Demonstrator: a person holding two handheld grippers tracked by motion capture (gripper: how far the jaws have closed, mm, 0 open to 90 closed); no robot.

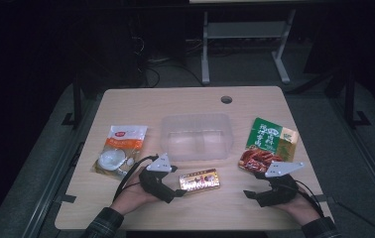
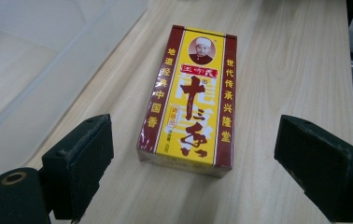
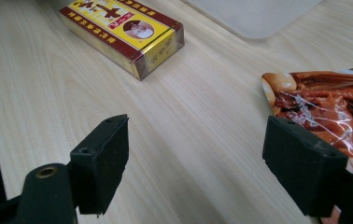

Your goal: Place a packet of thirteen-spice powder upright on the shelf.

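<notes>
Near the tabletop's (image 1: 126, 106) front edge, both hands lie low; the left gripper (image 1: 180, 189) gapes at the spice box (image 1: 199, 179), and the right gripper (image 1: 247, 193) gapes empty.

A yellow spice box (image 2: 188, 100) lies flat (red side bands) between wide-apart jaws, untouched.

Left gripper (image 1: 175, 191) and right gripper (image 1: 251, 194): black bodies, each topped by a grey three-cornered plate, black cable trailing back. Jaws are blocky matte-black pads, scuffed edges; brass-ringed screw hole on one arm of each. Dark plaid sleeves at both wrists.
</notes>
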